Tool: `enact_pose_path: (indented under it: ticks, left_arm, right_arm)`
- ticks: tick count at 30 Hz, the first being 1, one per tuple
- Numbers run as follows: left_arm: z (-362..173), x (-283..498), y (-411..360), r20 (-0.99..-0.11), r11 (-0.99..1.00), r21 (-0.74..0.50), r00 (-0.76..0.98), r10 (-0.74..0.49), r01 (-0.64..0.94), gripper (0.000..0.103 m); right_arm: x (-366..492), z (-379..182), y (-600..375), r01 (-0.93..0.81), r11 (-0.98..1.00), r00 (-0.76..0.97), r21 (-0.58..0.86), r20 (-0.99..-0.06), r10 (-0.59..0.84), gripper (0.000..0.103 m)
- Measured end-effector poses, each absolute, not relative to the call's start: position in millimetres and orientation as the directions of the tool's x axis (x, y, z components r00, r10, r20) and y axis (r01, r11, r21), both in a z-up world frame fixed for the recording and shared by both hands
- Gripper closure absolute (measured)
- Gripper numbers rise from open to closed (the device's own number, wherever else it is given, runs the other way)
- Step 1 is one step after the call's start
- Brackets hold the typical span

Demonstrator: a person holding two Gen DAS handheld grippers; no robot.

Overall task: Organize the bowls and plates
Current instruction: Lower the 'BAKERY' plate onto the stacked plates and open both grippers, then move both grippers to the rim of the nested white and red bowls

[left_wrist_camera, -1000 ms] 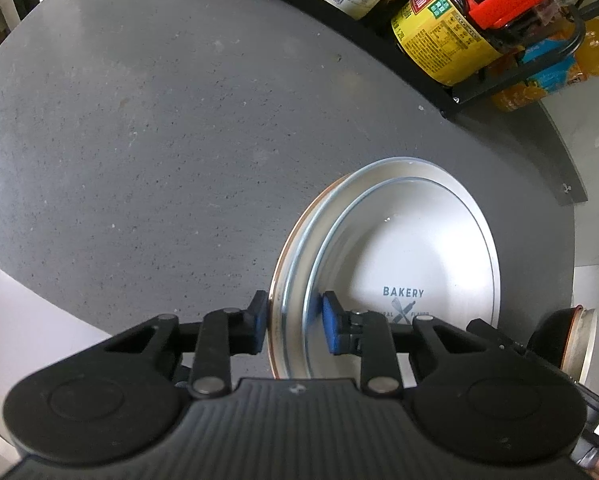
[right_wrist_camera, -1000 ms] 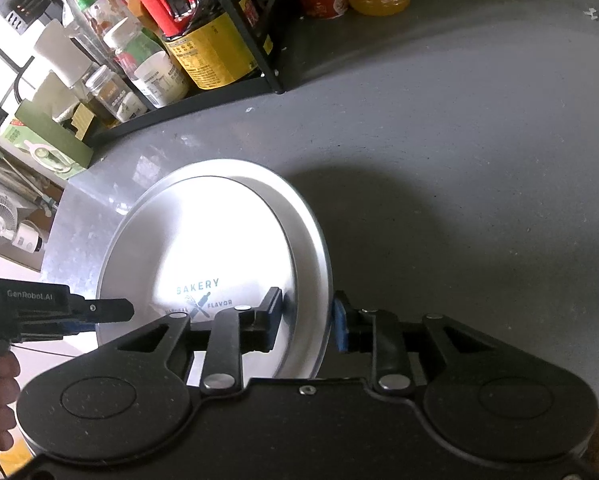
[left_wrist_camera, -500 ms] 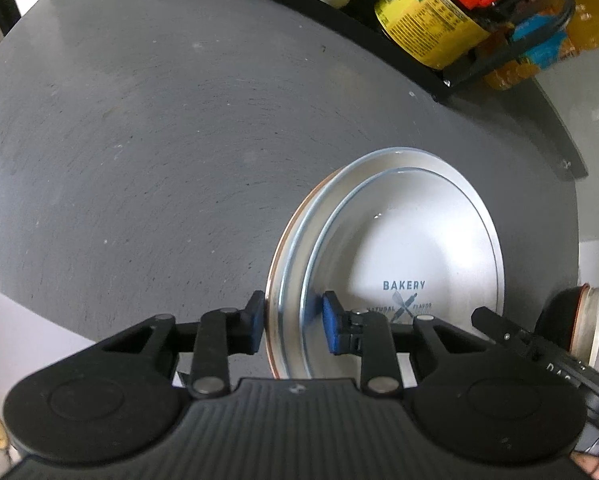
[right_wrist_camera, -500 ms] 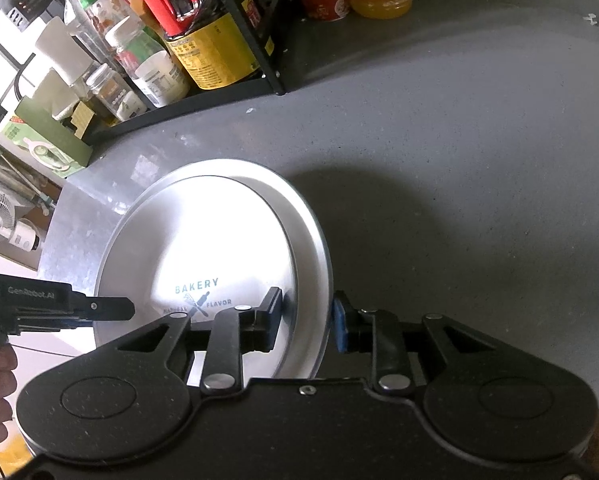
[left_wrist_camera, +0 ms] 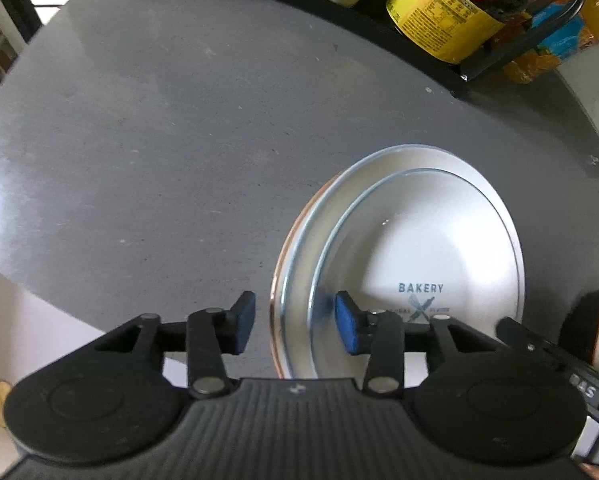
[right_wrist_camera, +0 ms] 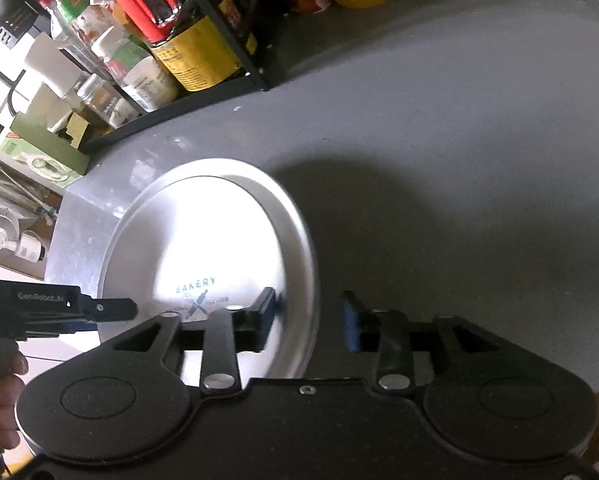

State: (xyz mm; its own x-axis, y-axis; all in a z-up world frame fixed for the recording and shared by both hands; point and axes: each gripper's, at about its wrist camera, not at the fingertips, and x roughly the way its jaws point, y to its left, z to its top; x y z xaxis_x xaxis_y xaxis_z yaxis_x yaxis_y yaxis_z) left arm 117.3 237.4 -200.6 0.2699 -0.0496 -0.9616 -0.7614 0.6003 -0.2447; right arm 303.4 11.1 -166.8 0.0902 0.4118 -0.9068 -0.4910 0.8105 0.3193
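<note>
— On the round dark grey stone table (left_wrist_camera: 187,128), what is lying there?

— A round white plate with a blue rim line (left_wrist_camera: 427,240) is resting flat, reading "BAKERY" above crossed utensils; the smaller words are blurring out.

— And the tools?

— The left gripper (left_wrist_camera: 295,322) is standing with its blue pads apart, straddling the plate's near edge without pinching. The right gripper (right_wrist_camera: 309,316) is likewise spread wide around the opposite rim.

— Anything else legible?

— "GenRobot.AI" is showing on the left tool. The yellow-labelled dark bottle with a red cap (right_wrist_camera: 187,36) is carrying print too small to read.
</note>
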Motion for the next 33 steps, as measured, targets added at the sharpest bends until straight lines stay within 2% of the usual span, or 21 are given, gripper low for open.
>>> enact_pose_path:
  ticks: [3, 7, 15, 28, 33]
  left_arm:
    - [-193, 112, 233, -0.964, 0.584, -0.223, 0.265, -0.014, -0.780, 0.049]
    - [-182, 106, 222, -0.963, 0.570, -0.213, 0.269, 0.015, -0.794, 0.042]
    - [-163, 99, 190, -0.959, 0.576, -0.202, 0.280, 0.049, -0.792, 0.040]
    - [-135, 114, 128, -0.947, 0.610, -0.202, 0.313, 0.079, -0.766, 0.039]
    - [-125, 128, 104, -0.937, 0.637, -0.207, 0.337, 0.089, -0.743, 0.039]
  right_arm:
    - [302, -156, -2, -0.503, 0.794, 0.092, 0.341, -0.892, 0.442, 0.051]
    - [302, -143, -23, -0.505, 0.779, 0.091, 0.371, -0.875, 0.475, 0.048]
    - [294, -119, -50, -0.556, 0.734, 0.094, 0.390, -0.848, 0.522, 0.034]
    - [295, -85, -102, -0.580, 0.723, 0.169, 0.376, -0.812, 0.558, 0.022]
    - [294, -71, -130, -0.565, 0.734, 0.211, 0.377, -0.794, 0.570, 0.022]
